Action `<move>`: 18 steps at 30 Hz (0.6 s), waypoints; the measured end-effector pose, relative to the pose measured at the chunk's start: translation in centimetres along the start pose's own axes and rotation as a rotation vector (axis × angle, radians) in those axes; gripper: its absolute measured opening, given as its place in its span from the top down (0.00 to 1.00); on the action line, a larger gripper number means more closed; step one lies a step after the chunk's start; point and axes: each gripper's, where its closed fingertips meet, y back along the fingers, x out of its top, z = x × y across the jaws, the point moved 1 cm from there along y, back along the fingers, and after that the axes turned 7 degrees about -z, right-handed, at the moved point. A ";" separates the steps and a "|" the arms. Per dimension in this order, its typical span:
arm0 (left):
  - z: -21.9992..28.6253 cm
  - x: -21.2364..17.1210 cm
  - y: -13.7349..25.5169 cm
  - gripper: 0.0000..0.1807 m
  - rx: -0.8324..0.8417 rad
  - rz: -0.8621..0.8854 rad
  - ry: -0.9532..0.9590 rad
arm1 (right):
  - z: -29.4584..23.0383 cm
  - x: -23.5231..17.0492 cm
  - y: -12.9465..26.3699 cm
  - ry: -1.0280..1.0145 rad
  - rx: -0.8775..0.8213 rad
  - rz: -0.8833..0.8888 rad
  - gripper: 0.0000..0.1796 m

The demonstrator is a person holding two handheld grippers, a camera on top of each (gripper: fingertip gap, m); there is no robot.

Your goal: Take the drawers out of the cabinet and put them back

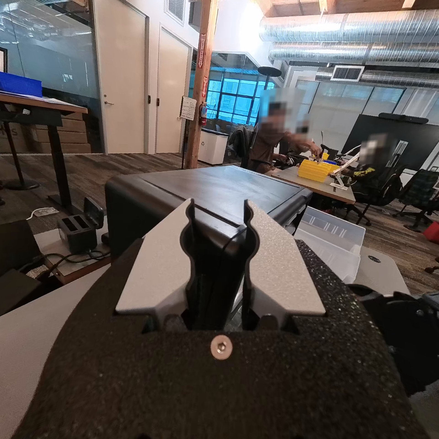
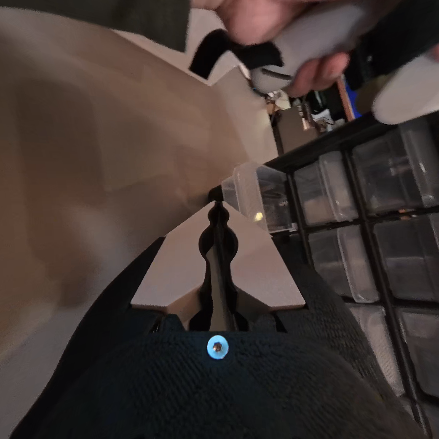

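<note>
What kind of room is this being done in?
Probably an open-plan office or workshop: desks with office chairs, glass-walled rooms, exposed silver ducting overhead, and people working at a table with yellow bins.

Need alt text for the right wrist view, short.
The right gripper, jaws closed, pinches the front tab of a clear drawer slid partway out of a black cabinet of clear drawers. A blurred hand holds the left gripper's grey handle above.

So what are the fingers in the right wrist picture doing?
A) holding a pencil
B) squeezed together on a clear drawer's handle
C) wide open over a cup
B: the right gripper has its fingers pressed shut at the tip on the clear drawer, which sticks out of the black cabinet.
</note>
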 end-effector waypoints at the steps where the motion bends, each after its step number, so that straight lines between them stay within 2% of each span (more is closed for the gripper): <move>1: 0.0 0.0 0.0 0.79 0.003 -0.004 -0.004 | 0.7 0.1 -0.3 -0.018 -0.031 0.000 1.00; 8: 0.1 0.0 0.1 0.78 -0.004 -0.015 0.008 | 4.0 -0.7 -2.8 -0.085 -0.182 -0.044 1.00; 13: 0.1 0.0 0.3 0.78 -0.026 -0.009 0.033 | 4.2 -1.3 -3.7 -0.128 -0.225 -0.074 1.00; 15: 0.1 0.1 0.3 0.78 -0.031 -0.008 0.041 | 3.2 -0.8 -3.4 -0.136 -0.216 -0.032 1.00; 18: -0.2 0.0 0.4 0.76 0.000 -0.020 0.022 | 0.8 0.9 -1.8 -0.130 -0.221 0.123 1.00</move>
